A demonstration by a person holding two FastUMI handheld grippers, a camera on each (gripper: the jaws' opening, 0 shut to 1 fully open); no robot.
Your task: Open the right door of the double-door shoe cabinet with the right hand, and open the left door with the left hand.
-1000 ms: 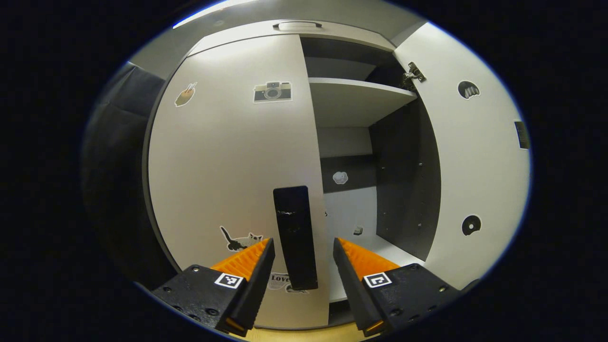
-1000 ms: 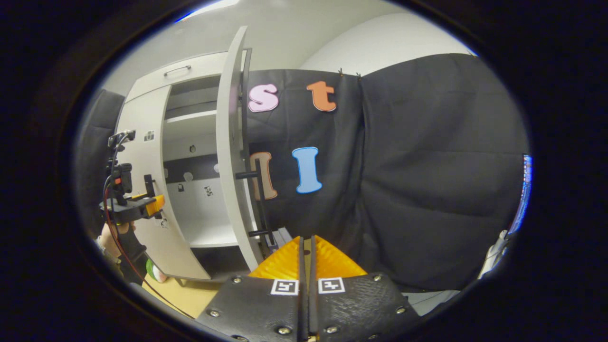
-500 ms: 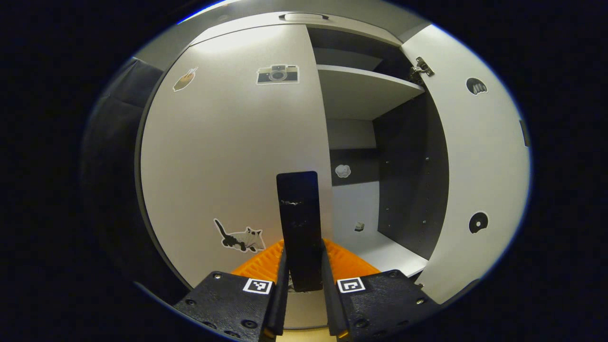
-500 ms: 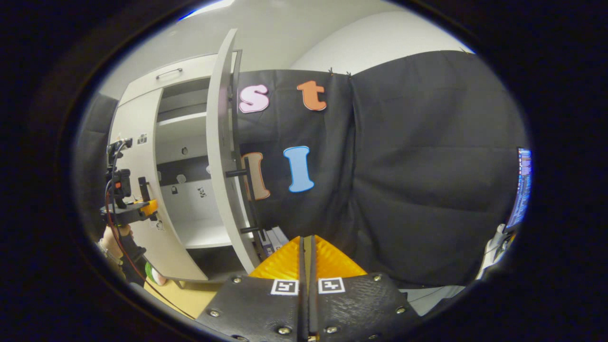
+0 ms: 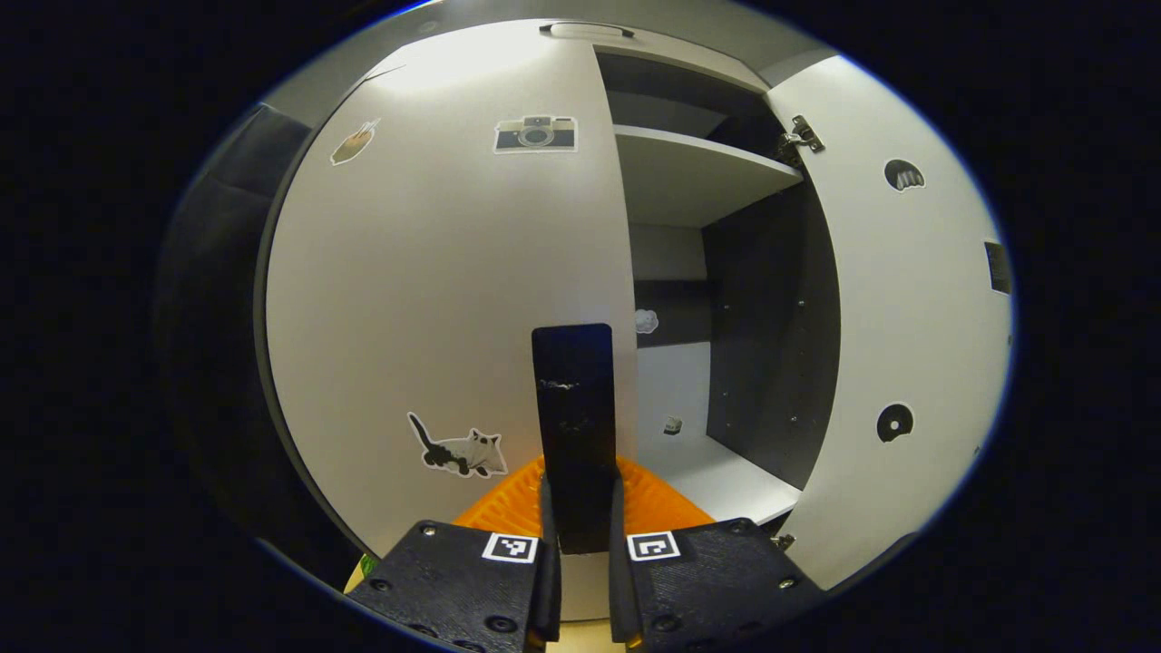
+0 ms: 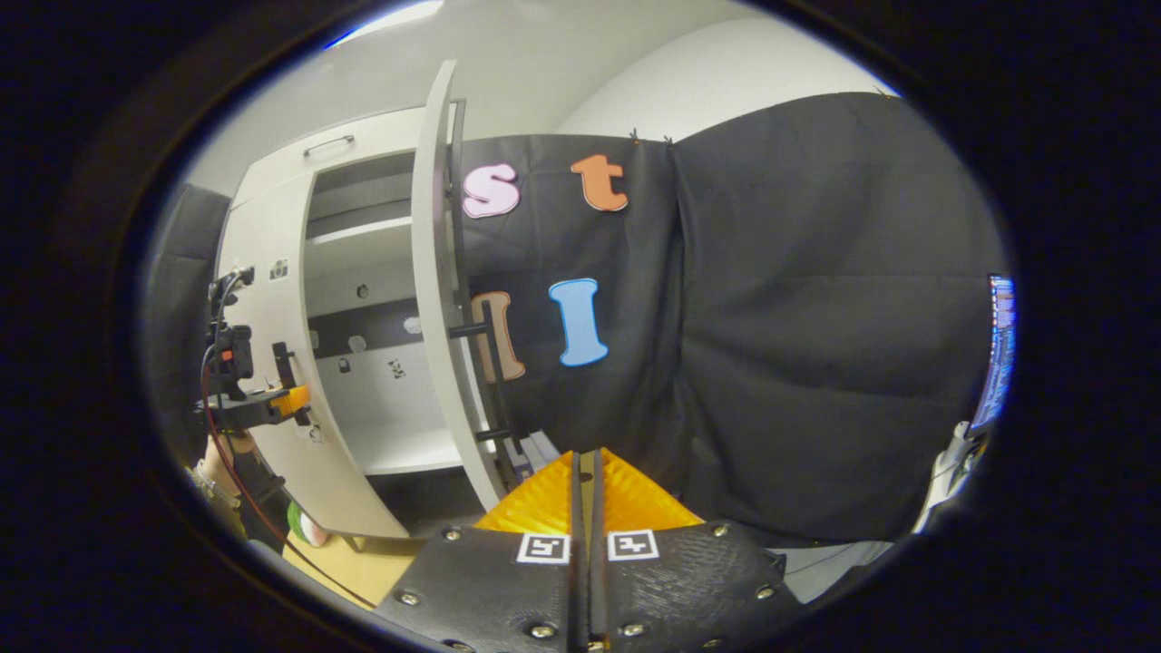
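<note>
Black handle (image 5: pixel 573 426) at 6 o'clock on pale left door (image 5: pixel 435 299), clamped between fingers of left gripper (image 5: pixel 577 508). Probably stiff, light on hinges; best pulled by handle. Right door (image 6: pixel 434 281) open at 10 o'clock; right gripper (image 6: pixel 586 481) closed, empty.

Overhead light; glare on top of left door (image 5: pixel 435 272). Cabinet interior (image 5: pixel 762 336) shadowed. Strong fisheye curvature at edges. Both views sharp, no motion blur.

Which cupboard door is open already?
The right door, with the hinge showing at its top, is swung wide, so you can see the shelves. The left door, with the cat and camera stickers, is shut.
</note>
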